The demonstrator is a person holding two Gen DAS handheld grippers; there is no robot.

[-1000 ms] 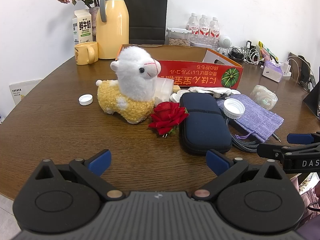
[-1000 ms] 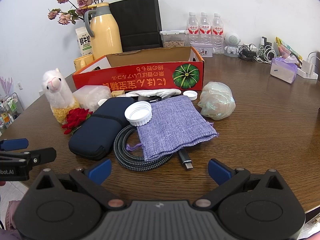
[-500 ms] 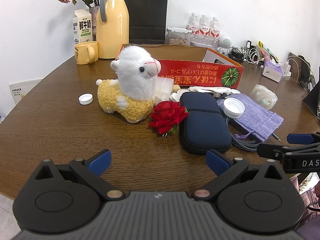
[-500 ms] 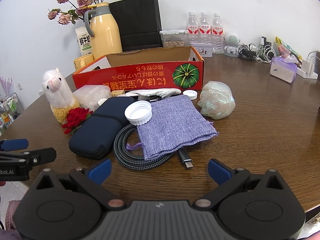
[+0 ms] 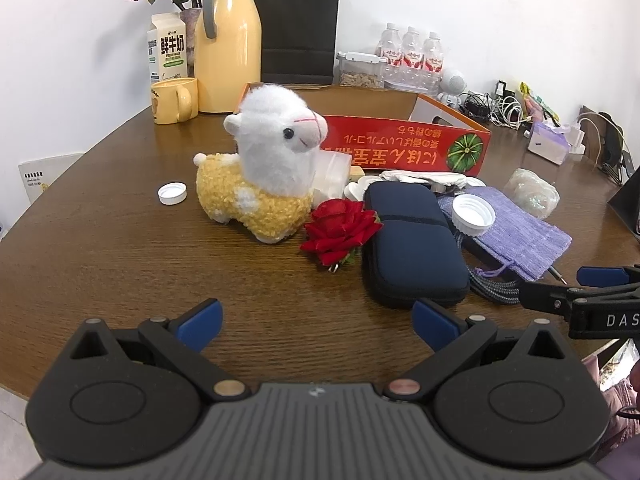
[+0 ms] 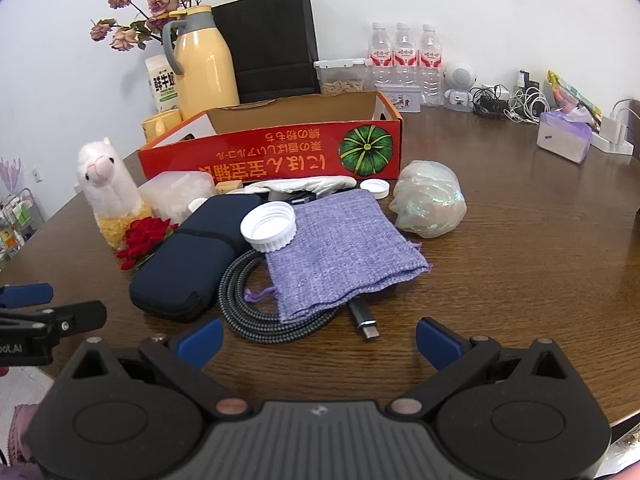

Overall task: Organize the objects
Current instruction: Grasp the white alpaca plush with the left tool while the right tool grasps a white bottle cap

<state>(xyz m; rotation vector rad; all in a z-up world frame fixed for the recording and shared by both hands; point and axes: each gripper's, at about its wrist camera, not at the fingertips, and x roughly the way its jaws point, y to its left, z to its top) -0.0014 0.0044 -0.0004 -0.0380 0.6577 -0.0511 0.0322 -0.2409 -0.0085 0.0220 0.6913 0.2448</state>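
A plush alpaca, a red rose, a navy case, a purple knit pouch over a braided cable, a large white cap and a shiny wrapped bundle lie in front of an open red cardboard box. My left gripper is open and empty, near the table's front edge, short of the rose and case. My right gripper is open and empty, just short of the cable and pouch.
A small white cap lies left of the alpaca. A yellow thermos, mug, milk carton, black bag, water bottles and chargers stand at the back of the round wooden table.
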